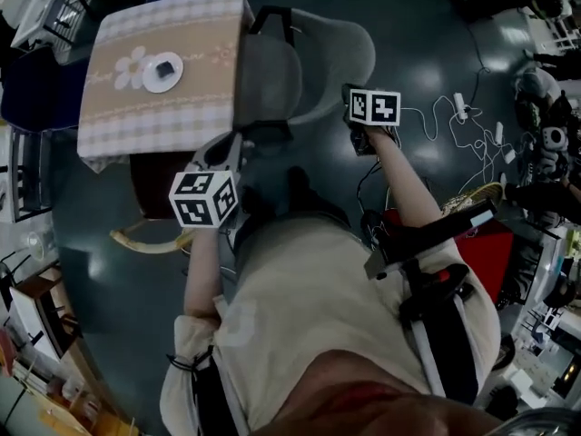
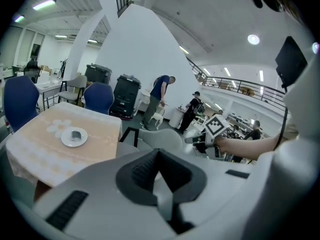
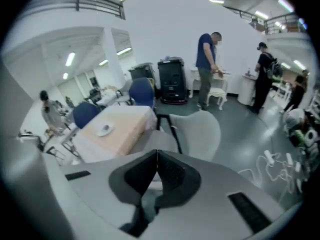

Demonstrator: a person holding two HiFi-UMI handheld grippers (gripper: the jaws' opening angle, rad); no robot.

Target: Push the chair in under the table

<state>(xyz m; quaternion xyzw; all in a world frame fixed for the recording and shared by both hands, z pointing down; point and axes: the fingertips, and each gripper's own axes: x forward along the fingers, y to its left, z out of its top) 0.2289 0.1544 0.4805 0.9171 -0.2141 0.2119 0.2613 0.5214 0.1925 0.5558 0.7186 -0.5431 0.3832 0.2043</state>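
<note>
Head view gives me both tools at once. The left claw [image 1: 231, 142] sits at the near side of the grey chair [image 1: 313, 57], and the right claw [image 1: 349, 94] is at the edge of its backrest. From above I cannot tell whether either one touches it. The chair stands ahead of both claws, seat towards the table [image 1: 118, 107]. The front of the seat meets the tablecloth's edge and the backrest is still out in the open. A white plate [image 1: 162, 72] lies on the table beyond the left claw, and white cables [image 1: 463, 116] trail on the floor to the right of the right claw.

The left gripper view shows what the head camera hides: the left claw [image 2: 159, 151] is clenched, pads together with nothing between them. The chair [image 2: 160, 138] is just past its tips, and the right claw's marker cube [image 2: 216, 126] is off to its right.

In the right gripper view the right claw [image 3: 157, 154] is clenched and empty too. The chair [image 3: 200, 131] is ahead and slightly to its right, and the table [image 3: 120, 126] ahead to its left. The other claw does not appear in this view.
</note>
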